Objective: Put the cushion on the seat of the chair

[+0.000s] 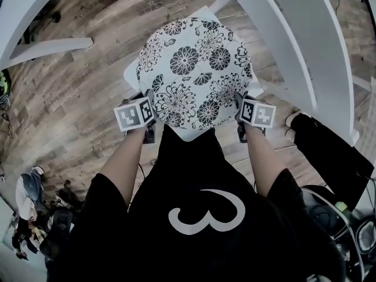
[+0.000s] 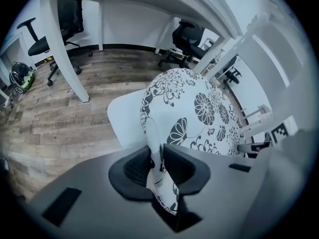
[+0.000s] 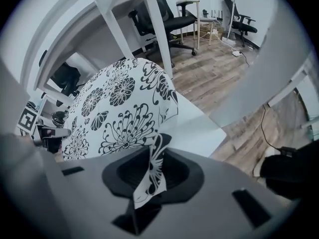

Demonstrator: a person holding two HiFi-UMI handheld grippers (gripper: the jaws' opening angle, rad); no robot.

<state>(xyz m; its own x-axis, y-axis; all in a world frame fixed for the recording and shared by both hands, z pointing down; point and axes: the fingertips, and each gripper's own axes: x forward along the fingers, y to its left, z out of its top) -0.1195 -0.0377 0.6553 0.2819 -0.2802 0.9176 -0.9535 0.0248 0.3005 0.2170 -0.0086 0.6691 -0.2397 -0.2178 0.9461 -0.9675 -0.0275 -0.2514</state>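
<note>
The white cushion with black flowers (image 1: pixel 194 69) lies on the white chair seat (image 1: pixel 131 75) and covers most of it. My left gripper (image 1: pixel 150 101) is at its near left corner and my right gripper (image 1: pixel 239 106) at its near right corner, both pointing steeply down. In the left gripper view, the cushion (image 2: pixel 199 113) runs into the left gripper (image 2: pixel 155 158), whose pads pinch the corner fabric. In the right gripper view, a flap of the cushion (image 3: pixel 119 113) stands loosely in the right gripper (image 3: pixel 154 166), with dark gaps on both sides of it.
White desk legs slant past on the right (image 1: pixel 305 46) and the left (image 1: pixel 47 46) of the chair. A black trouser leg and a shoe (image 1: pixel 329 151) stand at the right. Black office chairs (image 2: pixel 192 36) (image 3: pixel 169 14) sit farther off on the wooden floor.
</note>
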